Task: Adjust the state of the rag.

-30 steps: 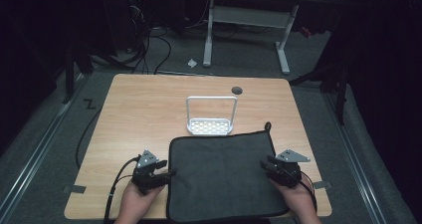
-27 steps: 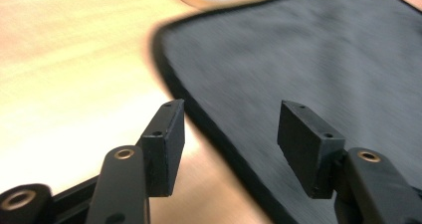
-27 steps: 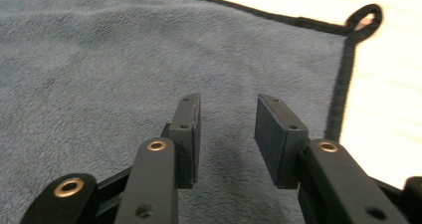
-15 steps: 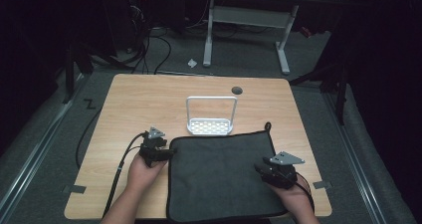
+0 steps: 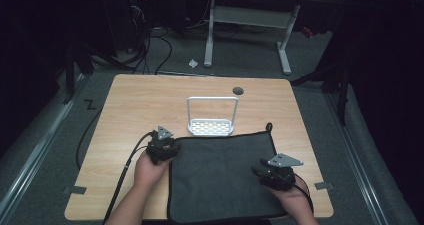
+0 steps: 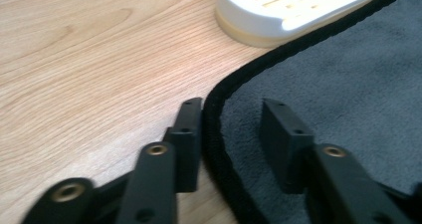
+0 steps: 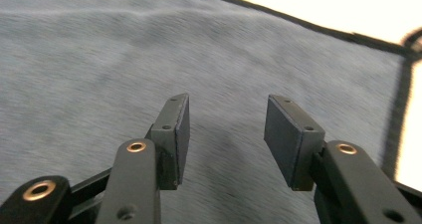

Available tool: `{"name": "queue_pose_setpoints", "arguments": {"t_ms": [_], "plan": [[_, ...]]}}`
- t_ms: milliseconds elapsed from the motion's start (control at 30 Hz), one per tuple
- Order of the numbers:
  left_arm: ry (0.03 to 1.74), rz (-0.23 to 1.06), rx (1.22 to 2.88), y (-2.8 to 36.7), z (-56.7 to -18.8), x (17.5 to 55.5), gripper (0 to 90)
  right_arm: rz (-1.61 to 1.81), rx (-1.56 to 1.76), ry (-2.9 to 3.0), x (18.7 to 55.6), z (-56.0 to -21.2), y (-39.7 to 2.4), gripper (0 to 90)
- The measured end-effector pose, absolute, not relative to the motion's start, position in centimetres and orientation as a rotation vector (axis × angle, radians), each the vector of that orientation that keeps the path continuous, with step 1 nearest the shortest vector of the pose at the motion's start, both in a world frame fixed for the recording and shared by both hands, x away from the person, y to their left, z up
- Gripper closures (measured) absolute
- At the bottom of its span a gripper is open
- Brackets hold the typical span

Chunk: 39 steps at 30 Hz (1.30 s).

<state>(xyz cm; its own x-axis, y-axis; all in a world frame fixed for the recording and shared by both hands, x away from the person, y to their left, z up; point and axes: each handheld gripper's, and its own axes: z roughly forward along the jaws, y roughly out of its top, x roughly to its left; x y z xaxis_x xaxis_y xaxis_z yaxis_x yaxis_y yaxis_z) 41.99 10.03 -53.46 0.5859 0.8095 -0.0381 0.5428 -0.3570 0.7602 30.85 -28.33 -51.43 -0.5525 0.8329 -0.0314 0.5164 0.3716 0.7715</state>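
Left gripper: I hold it low, fingers just closing, still apart, astride the mat edge.
Right gripper: fingers wide over mat.

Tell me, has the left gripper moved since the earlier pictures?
Yes. The left gripper went up the mat's left edge to its far-left corner, nearer the white stand. Its jaws have just been closing astride that edge.

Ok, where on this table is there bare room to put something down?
Bare wood lies left of the white rack and behind it toward the table far edge. The near half is crowded by the grey mat.
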Motion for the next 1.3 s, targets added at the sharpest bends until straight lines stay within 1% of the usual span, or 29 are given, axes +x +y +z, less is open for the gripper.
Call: {"name": "queue_pose_setpoints", "arguments": {"t_ms": [67,100,167,233,333,367,567,633,867,1100,1300], "plan": [[1.055,0.447,2.05,9.8,-53.6,41.7,70.4,1.05,1.128,2.236,30.5,-51.1,-27.3,52.2],[1.048,0.443,2.048,9.8,-53.6,41.7,75.7,1.071,1.101,2.248,30.2,-50.9,-26.6,51.7],[1.041,0.419,2.042,10.0,-53.6,41.6,80.1,1.089,1.067,2.269,29.9,-50.8,-25.6,51.4],[1.062,0.361,2.013,10.4,-53.7,41.9,82.4,1.1,1.021,2.296,29.5,-50.7,-24.1,50.5],[1.09,0.292,1.971,11.0,-53.8,42.2,83.2,1.098,0.951,2.322,29.1,-50.5,-21.8,49.9],[1.092,0.288,1.967,11.1,-53.8,42.2,83.3,1.102,0.936,2.33,29.0,-50.5,-20.8,49.4],[1.089,0.279,1.95,11.3,-53.8,42.1,83.2,1.111,0.884,2.378,28.9,-50.5,-17.1,48.8],[1.09,0.266,1.945,11.4,-53.8,42.2,83.4,1.088,0.862,2.386,29.0,-50.6,-15.9,46.7],[1.101,0.248,1.934,11.5,-53.8,42.3,83.1,1.115,0.854,2.438,29.4,-50.7,-11.9,46.8],[1.106,0.226,1.927,11.7,-53.9,42.5,83.0,1.125,0.775,2.499,28.7,-51.2,-7.5,45.0],[1.104,0.228,1.93,11.7,-53.9,42.4,82.7,1.137,0.734,2.568,28.1,-51.9,-4.9,44.9]]}}
